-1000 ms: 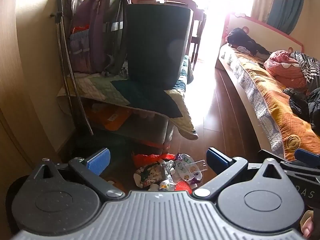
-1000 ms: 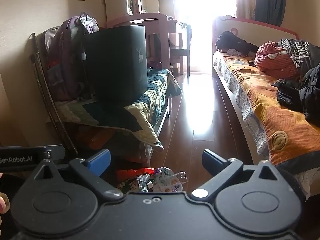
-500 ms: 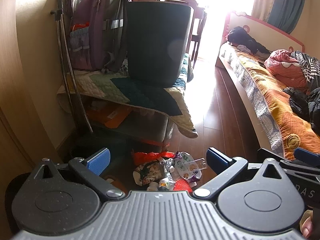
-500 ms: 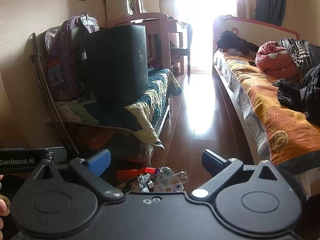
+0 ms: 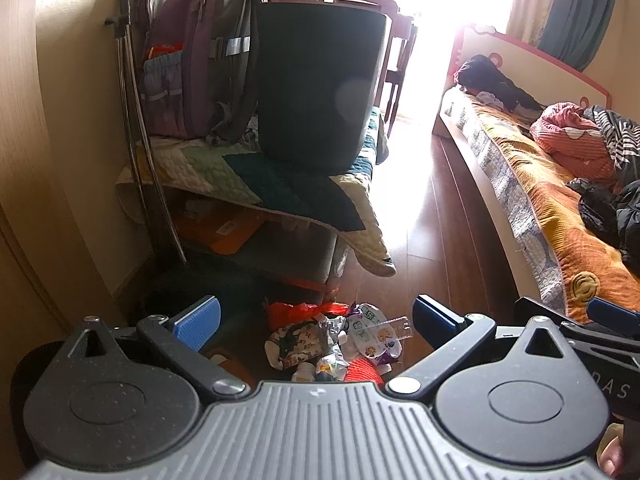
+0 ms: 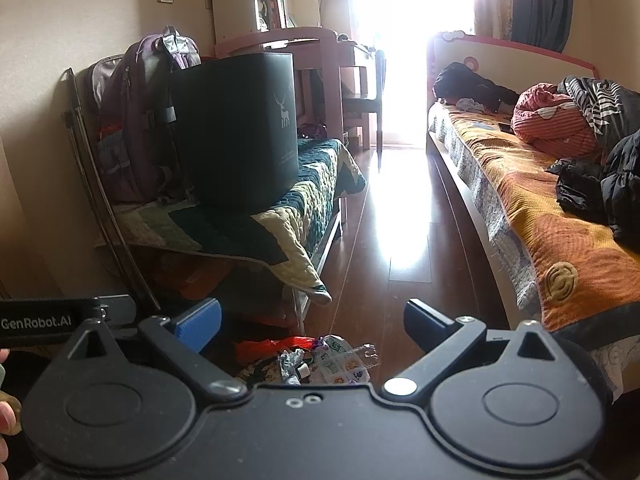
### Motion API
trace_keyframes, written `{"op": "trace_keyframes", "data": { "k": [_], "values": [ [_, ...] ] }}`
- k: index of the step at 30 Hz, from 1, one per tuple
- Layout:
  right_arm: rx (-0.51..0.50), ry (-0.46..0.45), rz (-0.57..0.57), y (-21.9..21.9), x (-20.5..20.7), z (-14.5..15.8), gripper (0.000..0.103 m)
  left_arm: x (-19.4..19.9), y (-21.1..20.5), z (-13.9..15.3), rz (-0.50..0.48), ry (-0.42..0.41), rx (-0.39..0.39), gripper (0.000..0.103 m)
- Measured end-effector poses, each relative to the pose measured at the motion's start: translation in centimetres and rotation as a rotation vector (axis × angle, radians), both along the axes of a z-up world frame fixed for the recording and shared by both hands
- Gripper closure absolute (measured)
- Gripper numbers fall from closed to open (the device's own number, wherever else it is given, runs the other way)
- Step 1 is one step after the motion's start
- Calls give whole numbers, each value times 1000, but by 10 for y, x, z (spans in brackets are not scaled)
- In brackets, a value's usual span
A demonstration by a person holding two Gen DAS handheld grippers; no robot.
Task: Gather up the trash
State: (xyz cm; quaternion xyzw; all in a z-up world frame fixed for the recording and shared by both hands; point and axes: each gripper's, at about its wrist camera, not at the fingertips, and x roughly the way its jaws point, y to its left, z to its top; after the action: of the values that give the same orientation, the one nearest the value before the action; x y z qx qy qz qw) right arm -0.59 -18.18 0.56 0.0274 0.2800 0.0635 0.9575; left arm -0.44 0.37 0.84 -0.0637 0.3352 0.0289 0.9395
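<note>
A pile of trash (image 5: 336, 340) lies on the wooden floor: crumpled printed wrappers, a red plastic bag, silver foil and a clear plastic strip. It also shows in the right wrist view (image 6: 316, 360). My left gripper (image 5: 316, 320) is open and empty, held above and just short of the pile. My right gripper (image 6: 312, 320) is open and empty, to the right of the left one, also above the pile. A tall dark bin (image 5: 320, 92) stands on a quilt-covered bench, seen too in the right wrist view (image 6: 236, 128).
A purple backpack (image 5: 200, 56) leans beside the bin. Boxes sit under the bench (image 5: 224, 232). A bed (image 6: 560, 216) with an orange cover and piled clothes runs along the right. A strip of wooden floor (image 6: 400, 248) lies between bench and bed.
The left gripper has tilted slightly, so the trash pile sits a little higher between its fingers. The right gripper has barely moved. Both stay open.
</note>
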Motion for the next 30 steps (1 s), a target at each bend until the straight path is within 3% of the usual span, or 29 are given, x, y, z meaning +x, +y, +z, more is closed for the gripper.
{"op": "trace_keyframes", "data": {
  "k": [21, 30],
  "values": [
    [4, -1, 0, 0, -2, 0, 5, -2, -1, -1, -4, 4, 7, 0],
    [4, -4, -1, 0, -3, 0, 5, -6, 3, -1, -6, -2, -33, 0]
  ]
}}
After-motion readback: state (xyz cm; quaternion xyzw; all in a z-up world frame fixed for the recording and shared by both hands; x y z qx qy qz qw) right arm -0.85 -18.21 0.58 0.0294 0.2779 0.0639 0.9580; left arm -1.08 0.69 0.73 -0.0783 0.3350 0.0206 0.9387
